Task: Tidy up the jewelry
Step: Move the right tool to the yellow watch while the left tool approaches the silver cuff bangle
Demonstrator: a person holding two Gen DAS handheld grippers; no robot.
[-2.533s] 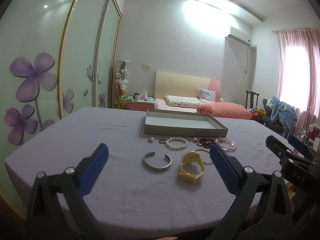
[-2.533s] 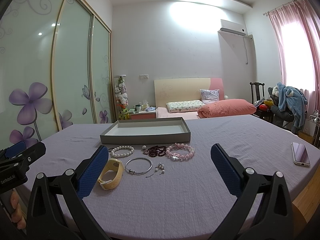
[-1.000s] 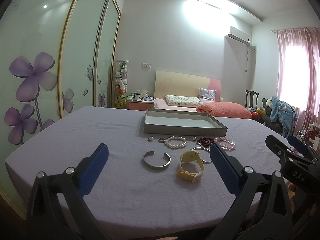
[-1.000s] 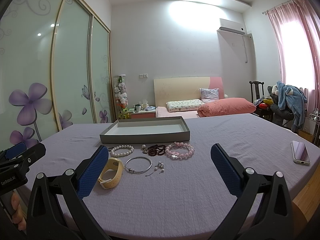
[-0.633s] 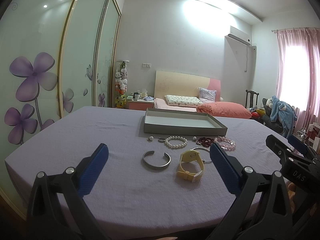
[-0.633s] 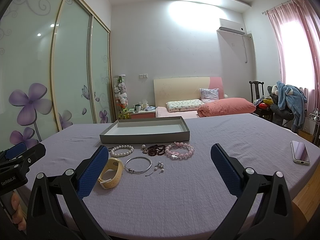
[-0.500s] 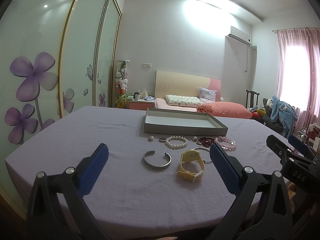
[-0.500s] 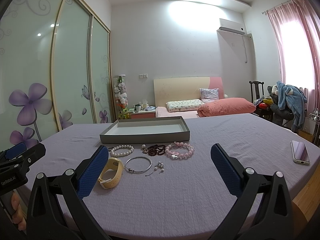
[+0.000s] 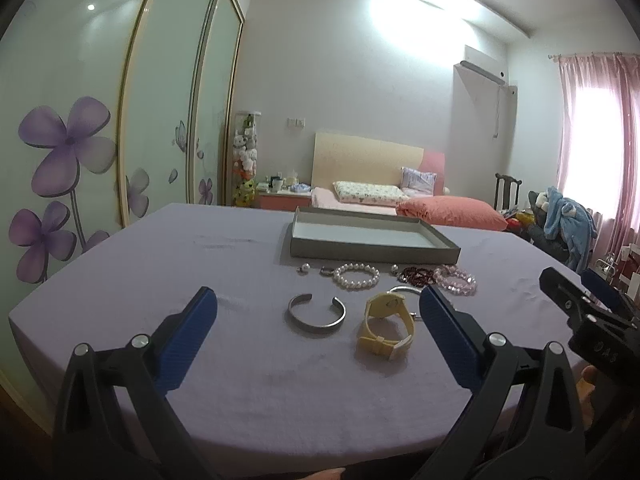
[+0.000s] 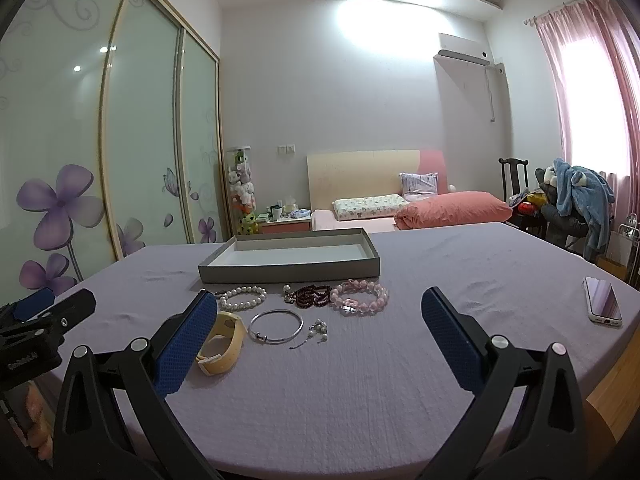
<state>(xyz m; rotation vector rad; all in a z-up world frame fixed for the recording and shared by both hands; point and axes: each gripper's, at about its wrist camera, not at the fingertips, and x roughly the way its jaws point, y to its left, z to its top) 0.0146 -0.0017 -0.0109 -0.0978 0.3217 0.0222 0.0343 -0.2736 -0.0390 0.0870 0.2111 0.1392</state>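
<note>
Left claw (image 9: 316, 320) wide open, empty, above silver cuff (image 9: 316, 314); right claw (image 10: 318, 320) wide open, empty, above thin bangle (image 10: 275, 326); tray (image 10: 290, 266) beyond.

The left gripper's (image 9: 316, 320) right finger hides part of the thin bangle (image 9: 404, 290) behind the yellow watch (image 9: 386, 326)

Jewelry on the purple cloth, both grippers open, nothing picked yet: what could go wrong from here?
1. The dark red bead bracelet lies against the pink bead bracelet; grabbing one may drag the other.
2. The thin silver bangle and small pearl earrings lie flat on the cloth; the wide pads could pinch fabric or slip.
3. The tray has raised walls; a low carry might clip its rim.
</note>
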